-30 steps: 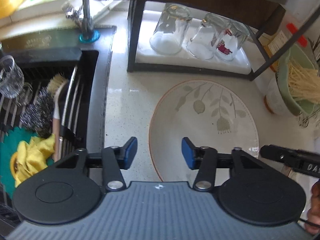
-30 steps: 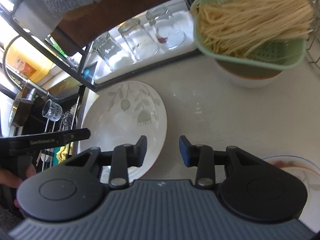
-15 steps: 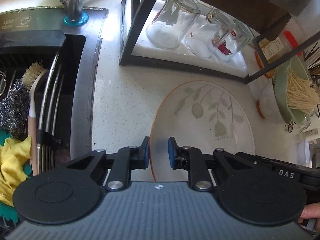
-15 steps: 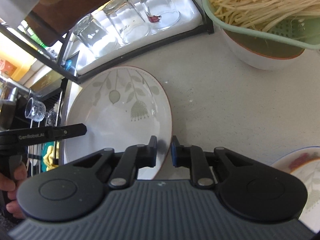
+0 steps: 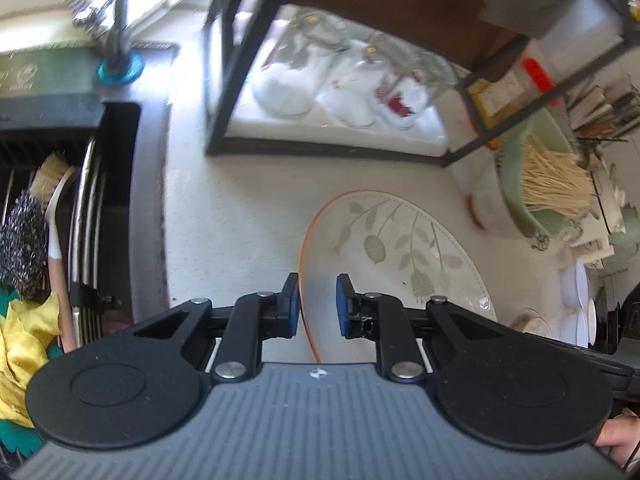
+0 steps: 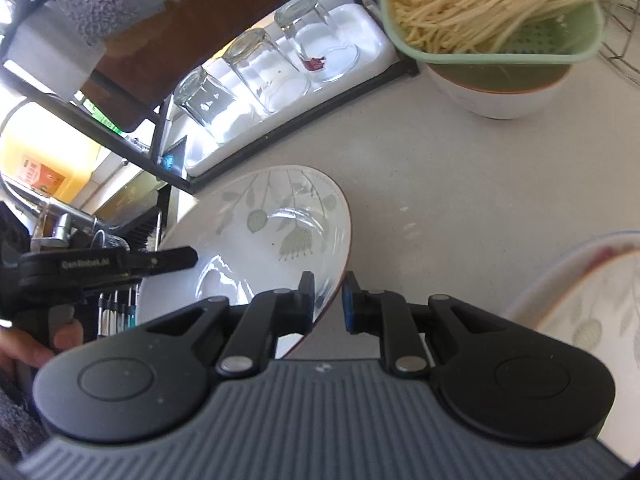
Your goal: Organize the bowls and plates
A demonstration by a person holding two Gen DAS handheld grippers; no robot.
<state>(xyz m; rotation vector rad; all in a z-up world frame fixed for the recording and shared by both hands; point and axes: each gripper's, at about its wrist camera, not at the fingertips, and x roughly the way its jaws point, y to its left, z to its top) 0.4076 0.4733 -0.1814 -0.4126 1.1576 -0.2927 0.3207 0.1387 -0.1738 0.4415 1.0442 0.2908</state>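
Left gripper [image 5: 317, 300] narrowed on leaf-pattern plate [image 5: 394, 256], pads straddling left rim. Right gripper [image 6: 328, 298] clamped on same plate's [image 6: 264, 236] right rim. Plate tilted, lifted off desk [image 6: 432, 184], near rack with upturned glasses [image 6: 256, 68]. Second patterned plate [image 6: 592, 308] at right edge. Green colander with noodles [image 6: 492, 12] sits on white bowl [image 6: 500, 96].

**Two handheld grippers closed on opposite edges of one plate**

The left gripper [image 5: 317, 304] has its blue-padded fingers [image 5: 291, 306] drawn in on the plate's [image 5: 400, 256] near left rim. The right gripper [image 6: 327, 300] pinches the plate's opposite edge in the same way. A hand [image 6: 28, 344] wraps the left gripper's handle, seen from the right wrist camera. A fingertip [image 5: 614, 434] shows at the left view's lower right.
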